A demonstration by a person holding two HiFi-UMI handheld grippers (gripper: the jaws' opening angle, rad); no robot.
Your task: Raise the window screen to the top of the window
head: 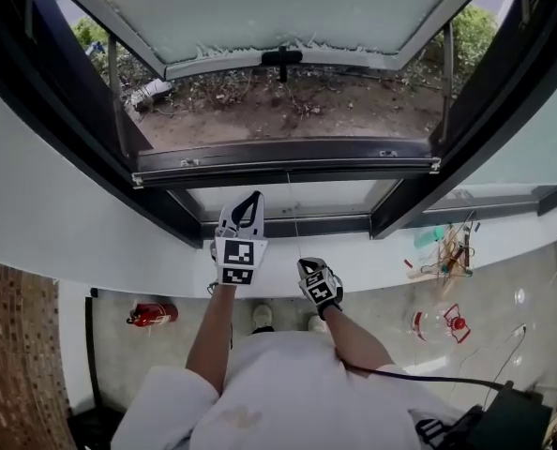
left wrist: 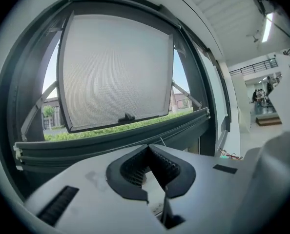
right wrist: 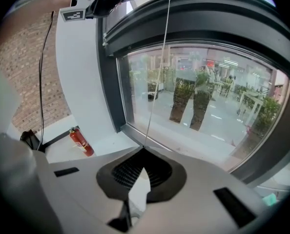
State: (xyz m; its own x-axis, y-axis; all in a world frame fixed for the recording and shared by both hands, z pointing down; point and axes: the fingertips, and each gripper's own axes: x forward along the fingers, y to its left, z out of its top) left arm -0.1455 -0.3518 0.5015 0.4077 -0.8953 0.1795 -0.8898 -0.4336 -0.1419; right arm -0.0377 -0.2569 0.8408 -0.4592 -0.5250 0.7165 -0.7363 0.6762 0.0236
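The window screen's dark bottom rail (head: 288, 162) (left wrist: 111, 140) (right wrist: 194, 9) runs across the frame, low in the opening. Beyond it the hinged sash (head: 278, 7) (left wrist: 115, 67) stands pushed outward. A thin pull cord (head: 292, 209) (right wrist: 157, 72) hangs from the rail's middle. My right gripper (head: 307, 266) (right wrist: 144, 150) is shut on the cord's lower end, below the rail. My left gripper (head: 250, 200) (left wrist: 148, 147) is raised just under the rail, left of the cord. It is shut with nothing between its jaws, and the cord (left wrist: 162, 143) passes just to the right of its tips.
A fixed glass pane (head: 288, 198) (right wrist: 198, 111) sits below the rail, above a white sill (head: 372, 270). Tangled wires and small parts (head: 447, 247) lie on the sill at right. On the floor at left lies a red fire extinguisher (head: 152, 314) (right wrist: 81, 141), near a brick wall (head: 16, 345).
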